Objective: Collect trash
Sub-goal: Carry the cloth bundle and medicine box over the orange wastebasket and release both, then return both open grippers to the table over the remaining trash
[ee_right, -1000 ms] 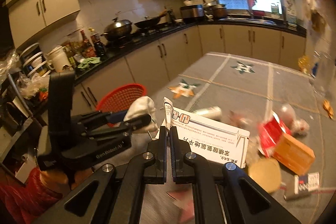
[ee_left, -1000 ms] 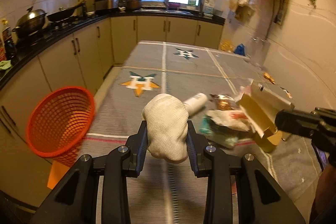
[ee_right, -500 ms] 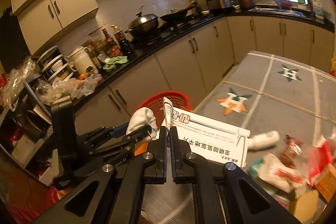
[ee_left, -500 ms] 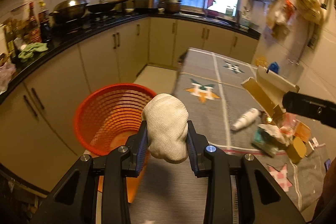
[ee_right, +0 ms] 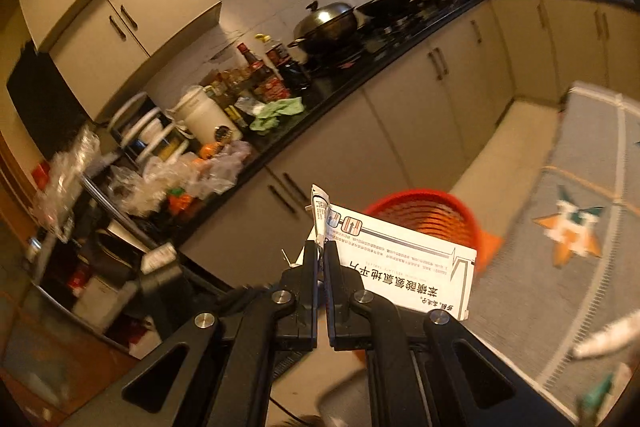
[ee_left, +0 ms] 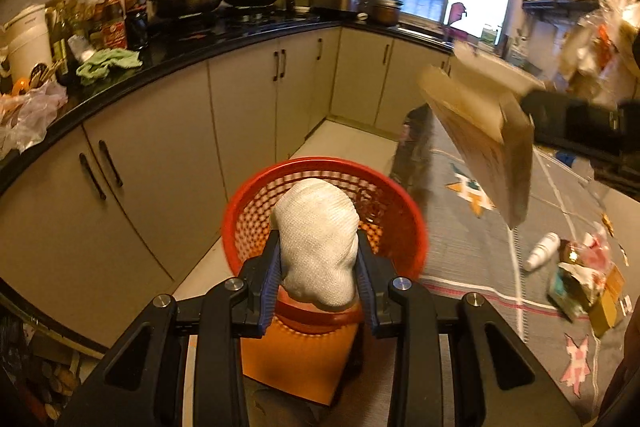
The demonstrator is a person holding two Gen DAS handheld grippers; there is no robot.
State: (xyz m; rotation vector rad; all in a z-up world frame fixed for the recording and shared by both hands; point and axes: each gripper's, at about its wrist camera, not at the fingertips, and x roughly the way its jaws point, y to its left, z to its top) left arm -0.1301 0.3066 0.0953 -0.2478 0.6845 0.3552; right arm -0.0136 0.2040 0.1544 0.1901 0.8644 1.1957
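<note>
My left gripper (ee_left: 318,271) is shut on a white knitted cloth wad (ee_left: 318,235) and holds it right over the red mesh basket (ee_left: 404,215) by the table's edge. My right gripper (ee_right: 321,253) is shut on the flap of a white printed cardboard box (ee_right: 404,267), with the red basket (ee_right: 432,215) just beyond it. In the left wrist view the same box (ee_left: 484,143) hangs open, tilted, at the upper right, held by the right gripper, whose fingertips are hidden.
Loose trash lies on the grey tablecloth at right: a white bottle (ee_left: 542,251) and a heap of wrappers and small boxes (ee_left: 588,283). Beige cabinets (ee_left: 160,163) under a cluttered black counter (ee_left: 168,55) run along the left. A floor strip lies between them and the table.
Both grippers swung left from the trash heap toward the basket. The cloth wad now sits over the basket's mouth and the box has risen beside it.
</note>
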